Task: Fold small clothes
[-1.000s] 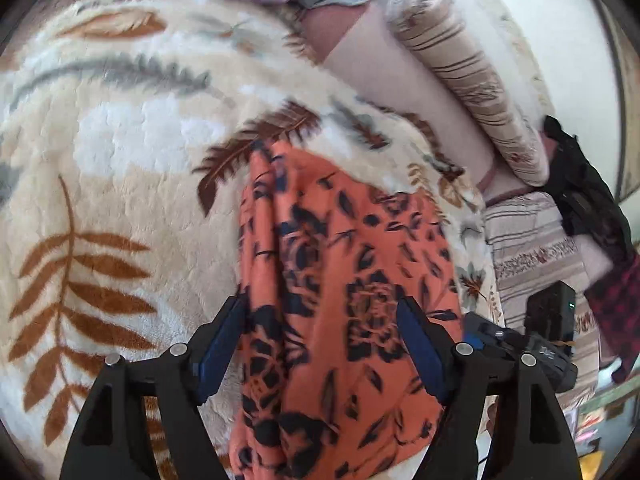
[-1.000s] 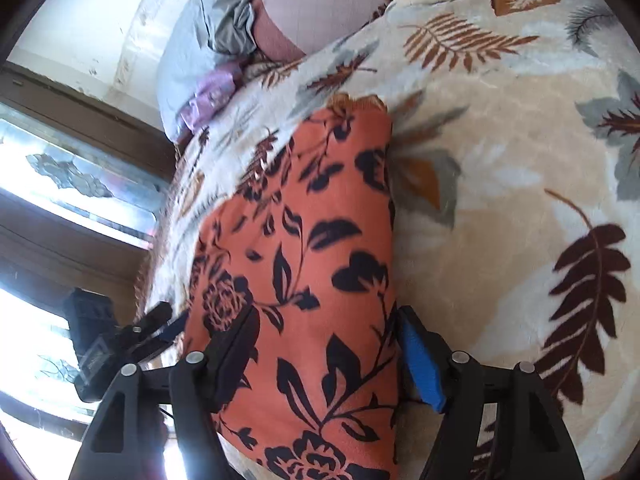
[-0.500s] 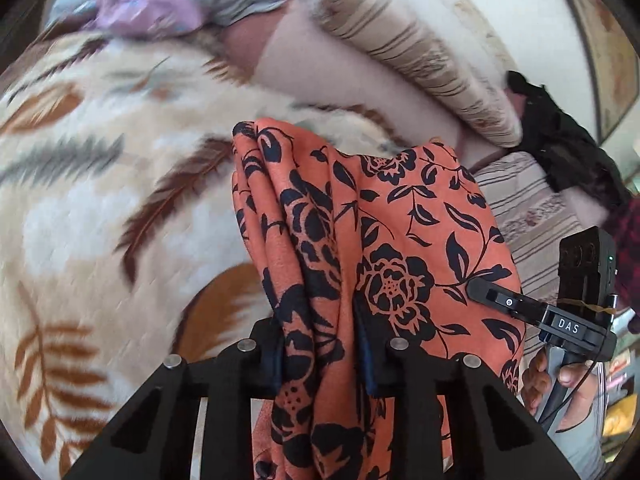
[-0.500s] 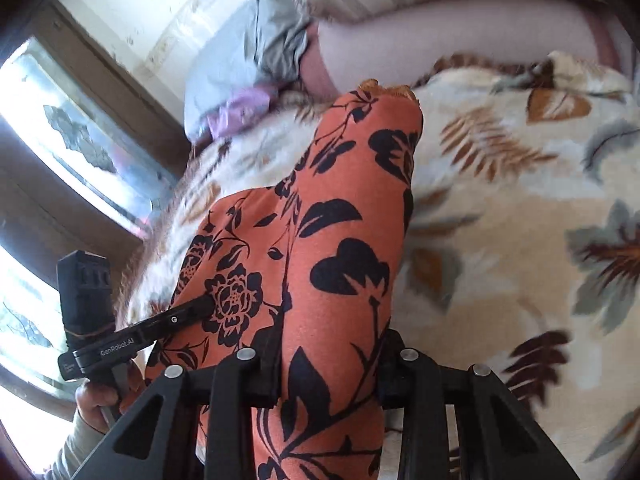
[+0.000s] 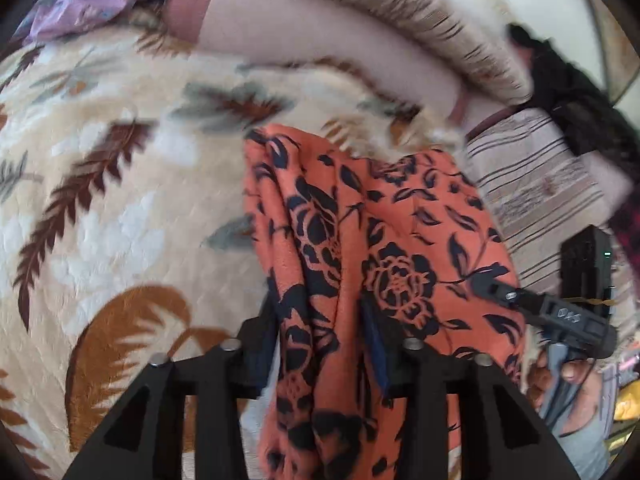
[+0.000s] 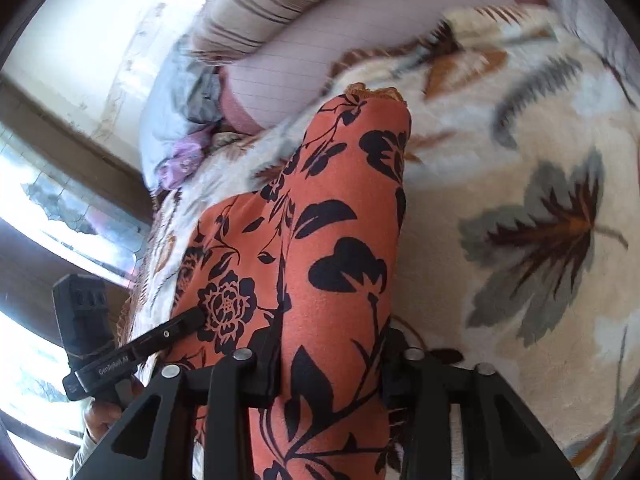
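An orange garment with a black flower print [image 5: 384, 240] hangs between both grippers above a cream leaf-patterned blanket [image 5: 100, 200]. My left gripper [image 5: 320, 320] is shut on one bunched edge of it. My right gripper [image 6: 332, 336] is shut on the other edge, and the garment [image 6: 340, 220] drapes forward from it toward the blanket [image 6: 540, 200]. The right gripper's body shows at the right of the left wrist view [image 5: 560, 312]; the left gripper's body shows at the lower left of the right wrist view [image 6: 132, 352].
A striped bolster pillow [image 5: 400, 12] and a pink sheet [image 5: 320, 32] lie at the far side of the bed. Grey and purple clothes [image 5: 80, 8] sit at the far left corner. Dark clothing [image 5: 568, 92] lies at the right. A window [image 6: 48, 208] is left of the bed.
Both grippers went from open around the garment lying flat to shut on it. They have lifted its near edge off the blanket and carried it forward toward the pillows.
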A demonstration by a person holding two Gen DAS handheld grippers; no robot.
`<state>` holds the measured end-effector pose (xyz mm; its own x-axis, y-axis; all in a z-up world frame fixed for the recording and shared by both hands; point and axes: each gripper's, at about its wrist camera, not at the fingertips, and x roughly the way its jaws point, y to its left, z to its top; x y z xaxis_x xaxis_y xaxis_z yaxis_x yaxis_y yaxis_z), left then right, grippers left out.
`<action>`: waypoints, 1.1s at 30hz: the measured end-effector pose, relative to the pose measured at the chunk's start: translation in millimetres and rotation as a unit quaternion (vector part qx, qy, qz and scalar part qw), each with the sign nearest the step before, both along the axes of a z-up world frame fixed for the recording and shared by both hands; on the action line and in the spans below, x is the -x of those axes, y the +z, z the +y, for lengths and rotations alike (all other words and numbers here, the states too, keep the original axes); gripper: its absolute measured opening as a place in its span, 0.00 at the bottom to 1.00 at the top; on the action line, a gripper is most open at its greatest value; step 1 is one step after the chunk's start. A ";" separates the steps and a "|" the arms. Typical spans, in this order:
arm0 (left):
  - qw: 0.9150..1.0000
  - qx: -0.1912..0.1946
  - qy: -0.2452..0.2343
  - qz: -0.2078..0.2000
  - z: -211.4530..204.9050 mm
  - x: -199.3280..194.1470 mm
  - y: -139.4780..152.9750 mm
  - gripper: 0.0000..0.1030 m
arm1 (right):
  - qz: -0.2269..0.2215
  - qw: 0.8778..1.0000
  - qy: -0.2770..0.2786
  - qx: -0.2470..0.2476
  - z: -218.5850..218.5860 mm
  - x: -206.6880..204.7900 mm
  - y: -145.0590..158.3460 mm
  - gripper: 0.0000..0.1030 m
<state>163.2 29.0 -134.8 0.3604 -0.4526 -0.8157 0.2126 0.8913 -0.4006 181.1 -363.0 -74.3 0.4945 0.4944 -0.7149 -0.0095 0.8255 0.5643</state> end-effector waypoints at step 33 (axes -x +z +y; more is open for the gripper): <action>0.999 -0.031 -0.001 -0.007 -45.0 -67.5 -1.9 0.60 | 0.032 0.996 -0.006 -0.085 -11.4 -52.9 -5.9 0.81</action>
